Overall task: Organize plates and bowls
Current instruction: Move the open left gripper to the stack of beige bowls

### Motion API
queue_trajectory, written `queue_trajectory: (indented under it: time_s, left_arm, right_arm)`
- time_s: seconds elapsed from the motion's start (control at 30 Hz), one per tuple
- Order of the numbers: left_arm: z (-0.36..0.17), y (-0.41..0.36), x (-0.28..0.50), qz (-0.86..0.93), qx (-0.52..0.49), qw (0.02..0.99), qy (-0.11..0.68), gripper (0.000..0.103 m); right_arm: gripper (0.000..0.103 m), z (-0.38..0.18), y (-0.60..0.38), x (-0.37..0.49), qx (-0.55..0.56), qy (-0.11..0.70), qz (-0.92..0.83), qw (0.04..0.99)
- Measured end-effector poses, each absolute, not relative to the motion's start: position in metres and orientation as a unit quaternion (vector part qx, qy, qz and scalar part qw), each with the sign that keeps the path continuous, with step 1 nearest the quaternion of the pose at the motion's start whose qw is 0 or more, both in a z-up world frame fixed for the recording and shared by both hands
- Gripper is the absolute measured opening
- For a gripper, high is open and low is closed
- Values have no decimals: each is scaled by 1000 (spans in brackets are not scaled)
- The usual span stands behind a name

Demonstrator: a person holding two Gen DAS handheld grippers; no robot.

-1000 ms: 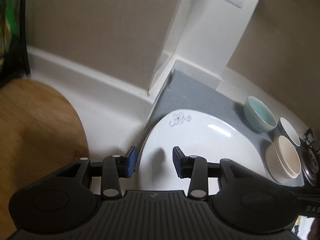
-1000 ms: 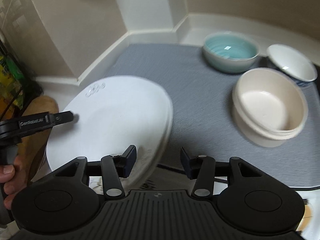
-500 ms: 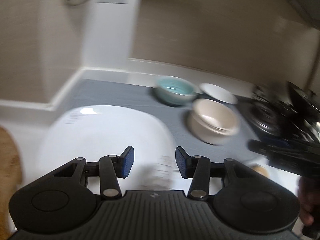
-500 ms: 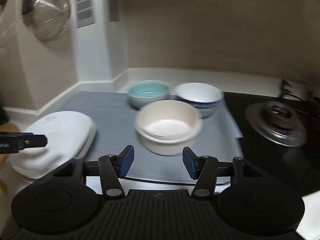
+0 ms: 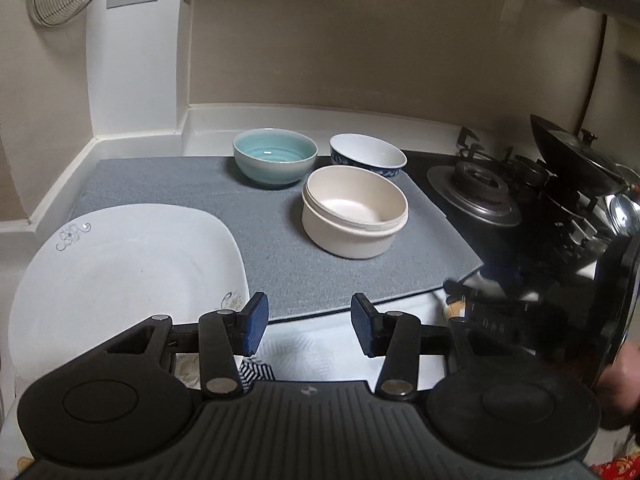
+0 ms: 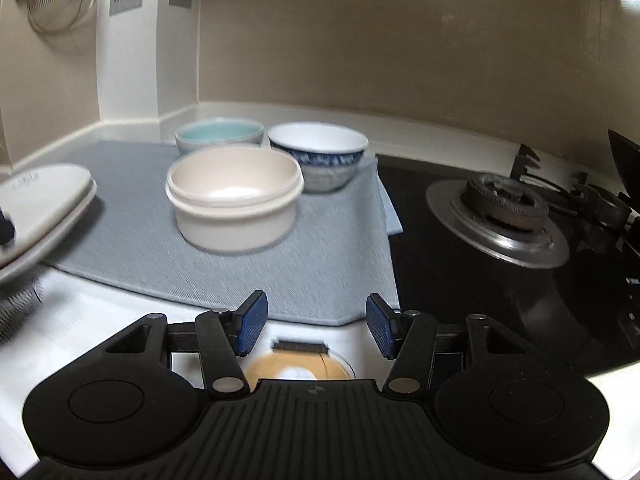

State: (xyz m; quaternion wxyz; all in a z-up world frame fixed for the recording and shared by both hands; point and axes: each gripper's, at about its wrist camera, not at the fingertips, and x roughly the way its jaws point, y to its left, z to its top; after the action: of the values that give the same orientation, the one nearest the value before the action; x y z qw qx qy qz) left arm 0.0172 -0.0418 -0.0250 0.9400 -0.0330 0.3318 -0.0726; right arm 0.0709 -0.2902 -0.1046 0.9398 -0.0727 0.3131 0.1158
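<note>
Left wrist view: three empty bowls on the grey mat (image 5: 276,240) — teal bowl (image 5: 275,157), blue-patterned bowl (image 5: 368,155), cream bowl (image 5: 355,216) — one white plate (image 5: 120,276) at the mat's left, left gripper (image 5: 306,326) open and empty; right wrist view: the same three bowls, right gripper (image 6: 313,326) open, empty.

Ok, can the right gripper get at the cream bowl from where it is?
Probably yes: the right gripper is open and empty, and only bare grey mat lies between it and the cream bowl.
</note>
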Motion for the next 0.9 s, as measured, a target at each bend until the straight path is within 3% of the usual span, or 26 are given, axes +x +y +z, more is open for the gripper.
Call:
queue_trajectory:
  time_s: [0.9]
  left_arm:
    - [-18,-56,15,-47,-67,942,326,55]
  right_arm:
    - [62,-114,-282,76,-112,331,160,923]
